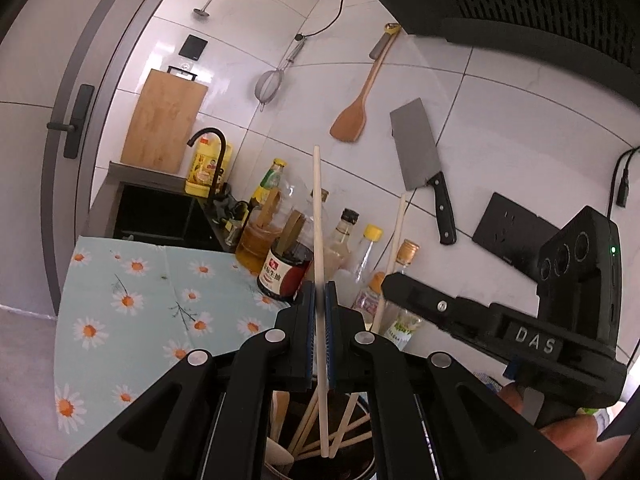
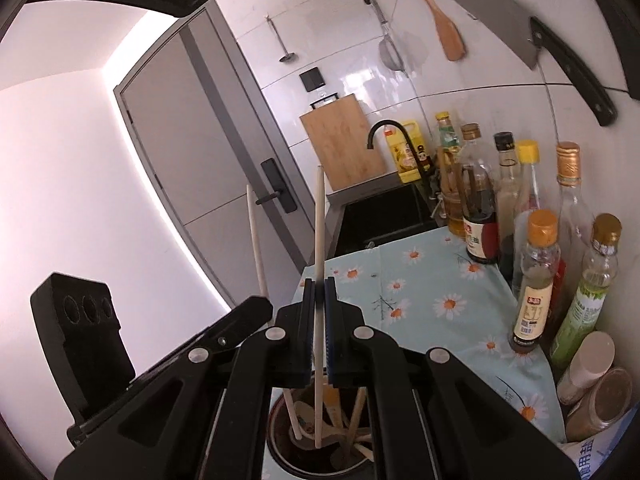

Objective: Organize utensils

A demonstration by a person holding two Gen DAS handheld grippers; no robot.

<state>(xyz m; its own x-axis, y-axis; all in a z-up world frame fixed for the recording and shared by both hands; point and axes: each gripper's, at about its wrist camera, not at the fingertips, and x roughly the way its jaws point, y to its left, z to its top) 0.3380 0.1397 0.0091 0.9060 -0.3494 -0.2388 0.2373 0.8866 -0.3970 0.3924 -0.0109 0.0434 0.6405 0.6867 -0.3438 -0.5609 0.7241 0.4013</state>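
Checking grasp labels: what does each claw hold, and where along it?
Each grips one pale wooden chopstick at mid-length: left claw, chopstick; right claw, chopstick.

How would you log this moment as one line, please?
left gripper: shut on chopstick | right gripper: shut on chopstick | both over utensil holder

Right hand-held gripper (image 2: 319,292) clamps chopstick (image 2: 319,240) over holder (image 2: 276,440).

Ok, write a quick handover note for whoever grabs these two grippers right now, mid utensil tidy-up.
Left gripper: shut on a pale chopstick, held upright, lower tip inside the utensil holder.
Right gripper: shut on a second chopstick, also upright over the holder.
Done: several wooden utensils already stand in the holder.
Left: open both grippers so the chopsticks drop in. No other loose utensils show on the floral cloth.
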